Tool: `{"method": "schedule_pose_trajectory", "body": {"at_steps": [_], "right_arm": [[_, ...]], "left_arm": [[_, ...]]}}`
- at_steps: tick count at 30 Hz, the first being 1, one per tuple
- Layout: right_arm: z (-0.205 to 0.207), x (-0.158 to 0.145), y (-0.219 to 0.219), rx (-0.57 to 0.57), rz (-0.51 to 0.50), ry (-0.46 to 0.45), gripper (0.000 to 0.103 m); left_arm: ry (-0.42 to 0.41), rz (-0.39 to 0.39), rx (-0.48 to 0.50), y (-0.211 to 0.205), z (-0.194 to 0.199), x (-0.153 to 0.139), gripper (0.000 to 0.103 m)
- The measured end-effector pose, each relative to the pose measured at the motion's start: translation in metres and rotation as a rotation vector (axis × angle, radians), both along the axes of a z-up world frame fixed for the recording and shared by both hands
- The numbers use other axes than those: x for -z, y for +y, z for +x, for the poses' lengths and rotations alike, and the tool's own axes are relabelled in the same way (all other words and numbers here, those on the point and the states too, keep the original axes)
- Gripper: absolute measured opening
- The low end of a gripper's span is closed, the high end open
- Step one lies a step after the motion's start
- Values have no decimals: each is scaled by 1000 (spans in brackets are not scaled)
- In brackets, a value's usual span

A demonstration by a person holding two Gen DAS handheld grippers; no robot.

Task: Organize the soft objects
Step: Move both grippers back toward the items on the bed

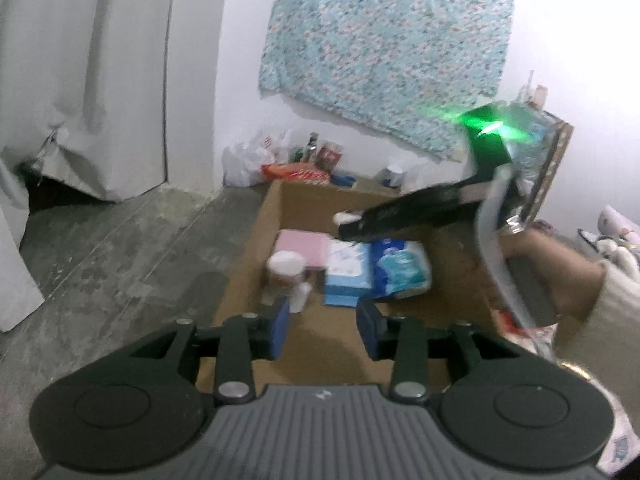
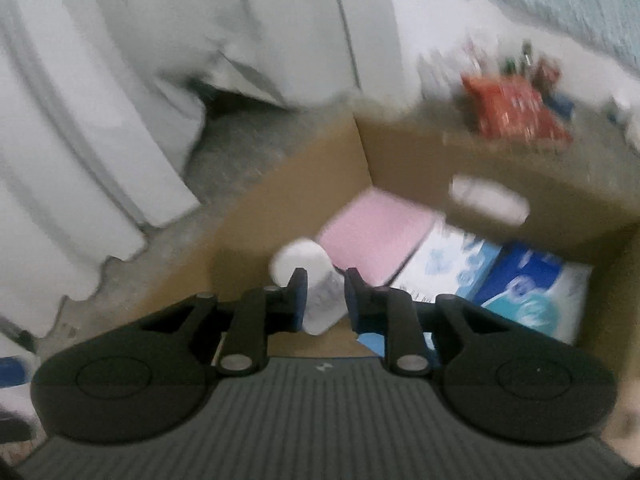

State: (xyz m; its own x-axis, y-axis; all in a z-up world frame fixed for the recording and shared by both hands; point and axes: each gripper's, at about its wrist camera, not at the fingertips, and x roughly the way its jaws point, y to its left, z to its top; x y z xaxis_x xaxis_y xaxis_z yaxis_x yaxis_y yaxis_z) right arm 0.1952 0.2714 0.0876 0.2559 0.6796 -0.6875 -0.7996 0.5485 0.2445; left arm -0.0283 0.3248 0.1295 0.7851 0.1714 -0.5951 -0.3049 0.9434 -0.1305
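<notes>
A lived-in room of a home. Ahead of the tool a patterned cloth (image 1: 384, 52) hangs on a white wall, with a bare concrete floor (image 1: 120, 256) off to its left. Just ahead sits a cardboard box (image 1: 256, 248) of household packs; beyond it lie plastic bags (image 1: 248, 160) and bottles.

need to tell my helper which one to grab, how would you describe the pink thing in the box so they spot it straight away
Find the open cardboard box on the concrete floor. On its bottom lies a row of soft packs; the pink pack is the flat one nearest the far left corner, behind the white-lidded jar. It is plain pink, while the packs beside it are blue and white with printing.
</notes>
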Motion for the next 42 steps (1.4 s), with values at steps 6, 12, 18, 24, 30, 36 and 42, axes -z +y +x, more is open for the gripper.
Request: {"method": "schedule_pose_trajectory", "body": {"at_steps": [6, 12, 18, 24, 30, 36, 42], "right_arm": [[-35, -80, -129, -25, 160, -89, 33], [-58, -96, -295, 116, 134, -186, 43], [-69, -49, -423, 317, 105, -199, 44], [-67, 17, -464, 351, 178, 2, 44], [-39, 42, -431, 361, 300, 41, 44], [-23, 71, -415, 356, 271, 90, 44], [-24, 81, -436, 408, 273, 89, 44]], "left_arm": [[-41, 20, 65, -52, -7, -20, 47], [-37, 27, 205, -116, 15, -14, 47], [8, 51, 302, -166, 56, 6, 44], [70, 167, 131, -129, 124, 11, 25], [383, 175, -23, -18, 252, 72, 7], [527, 183, -85, 25, 301, 139, 8], [506, 233, -101, 15, 288, 115, 19]]}}
